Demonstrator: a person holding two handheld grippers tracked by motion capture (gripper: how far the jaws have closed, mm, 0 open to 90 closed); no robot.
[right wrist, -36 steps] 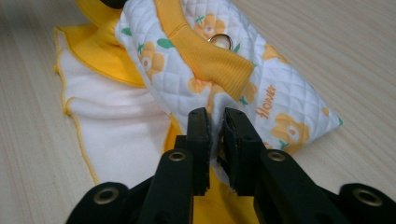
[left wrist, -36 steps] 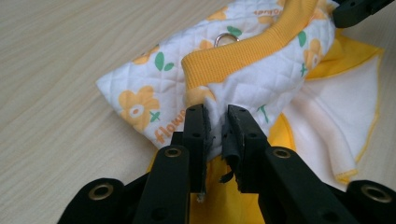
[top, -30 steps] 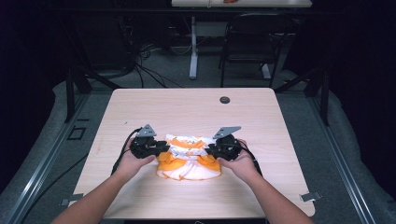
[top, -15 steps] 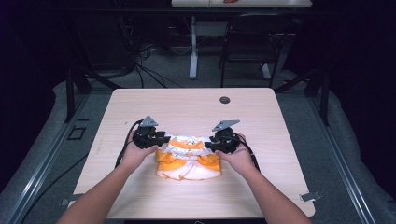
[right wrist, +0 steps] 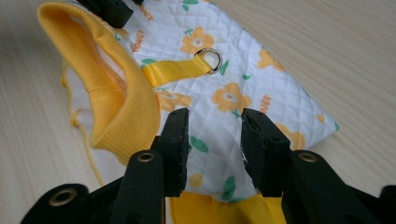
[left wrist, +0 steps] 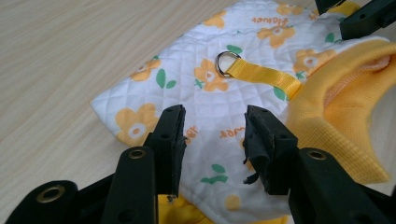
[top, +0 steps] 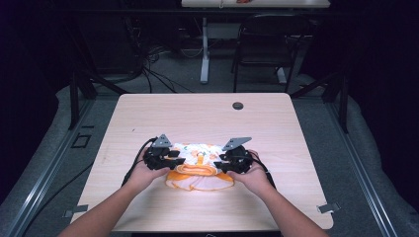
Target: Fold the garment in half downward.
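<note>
Quilted floral garment (top: 200,163), white with orange flowers and yellow ribbed trim: lies folded on the table (top: 197,118), lower centre of the high view. Yellow strap with metal ring (left wrist: 227,62) on top. Left tongs (top: 174,157) and right tongs (top: 223,160): released, jaws just opened, poised over the cloth's two sides.

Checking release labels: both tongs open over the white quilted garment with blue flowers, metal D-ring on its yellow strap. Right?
Wrong in one respect: the flowers are orange, not blue, as the left gripper view shows. The rest holds: both tongs, left and right, have just been opening over the white quilted garment, nothing pinched.
</note>
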